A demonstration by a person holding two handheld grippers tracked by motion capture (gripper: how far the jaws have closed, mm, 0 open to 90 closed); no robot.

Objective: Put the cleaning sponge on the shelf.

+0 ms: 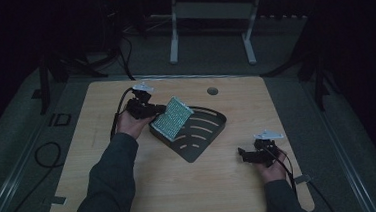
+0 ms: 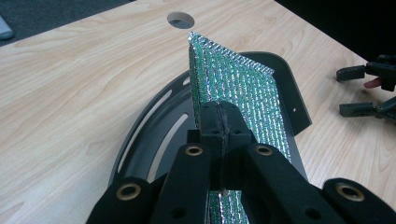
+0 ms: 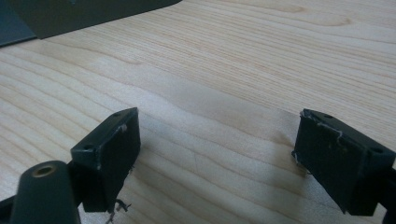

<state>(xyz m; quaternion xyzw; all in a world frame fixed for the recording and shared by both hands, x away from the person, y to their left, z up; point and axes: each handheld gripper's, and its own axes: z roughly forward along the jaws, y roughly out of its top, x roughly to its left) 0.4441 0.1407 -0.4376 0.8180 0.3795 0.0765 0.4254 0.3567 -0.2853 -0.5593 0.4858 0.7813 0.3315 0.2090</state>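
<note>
Two grippers were at work over the wooden table [image 1: 132, 200], one in each of the person's hands. The left gripper [image 2: 223, 122] had its jaws pressed together on the near edge of a single shiny foil pouch [image 2: 238, 88], silver with a green quilted glint, and held it tilted up on edge above the left side of a dark metal tray [image 1: 217, 126]. That tray was fan-shaped, with curved slots cut through its floor and a low wall round it, and it sat a little left of the table's middle. My guess was that the pinch on the edge was meant to keep the thin pouch stiff enough to steer, either into the tray or out of it; which of the two I could not tell. The right gripper [image 3: 215, 158] rested low by the near right corner, well apart from the tray, jaws spread wide with nothing but bare wood between them, as though waiting its turn. Counting up: one pouch, one tray, two grippers, and one round cable hole [image 1: 212, 90] toward the far edge. Beyond the table stood a pale metal stand [image 1: 209, 14] on the dark floor.
</note>
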